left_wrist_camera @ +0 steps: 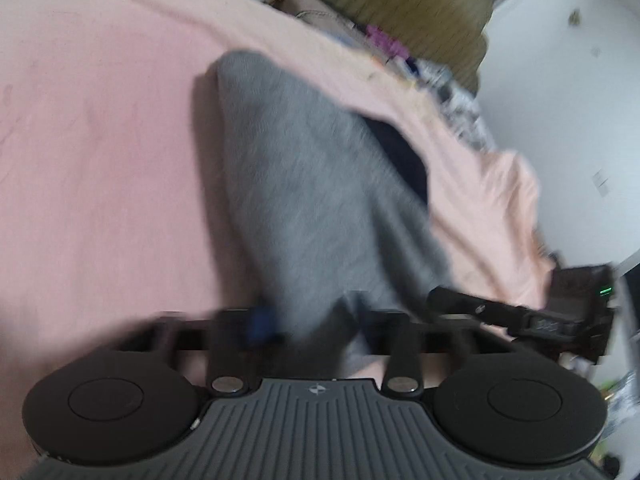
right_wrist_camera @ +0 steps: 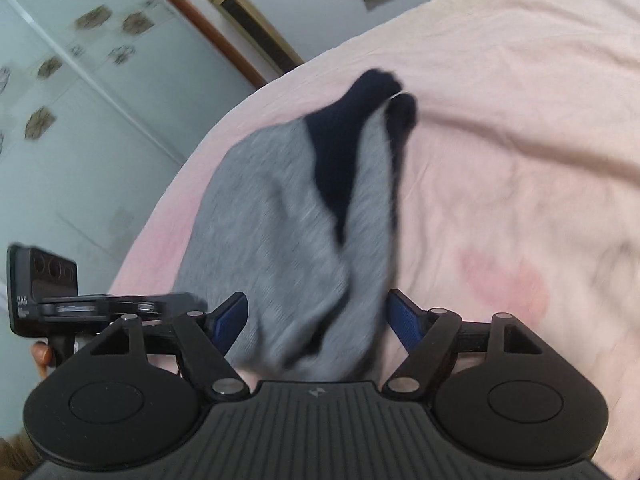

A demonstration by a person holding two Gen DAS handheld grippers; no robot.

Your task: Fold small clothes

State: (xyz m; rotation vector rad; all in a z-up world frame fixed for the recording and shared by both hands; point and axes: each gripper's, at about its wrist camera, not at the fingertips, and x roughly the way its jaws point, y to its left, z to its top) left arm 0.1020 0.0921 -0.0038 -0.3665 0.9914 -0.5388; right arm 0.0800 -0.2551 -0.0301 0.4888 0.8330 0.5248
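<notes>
Pink bedsheet (left_wrist_camera: 92,152) spread wide across the bed, softly creased, with a deeper pink blotch (right_wrist_camera: 506,284) showing in the right wrist view. Beyond the far edge, an olive-green ribbed cushion (left_wrist_camera: 420,12), with a jumble of purple and patterned fabric (left_wrist_camera: 432,68) just beside it. Plain white wall (left_wrist_camera: 568,112) on the right of the left wrist view, marked with a few small spots and a pale switch plate (left_wrist_camera: 601,182). On the other side, pale blue-green panels (right_wrist_camera: 80,128) printed with brownish motifs, a slim wooden rod (right_wrist_camera: 200,24) and a brass-coloured tube (right_wrist_camera: 248,24) slanting side by side. Light even and soft, both views blurred.
</notes>
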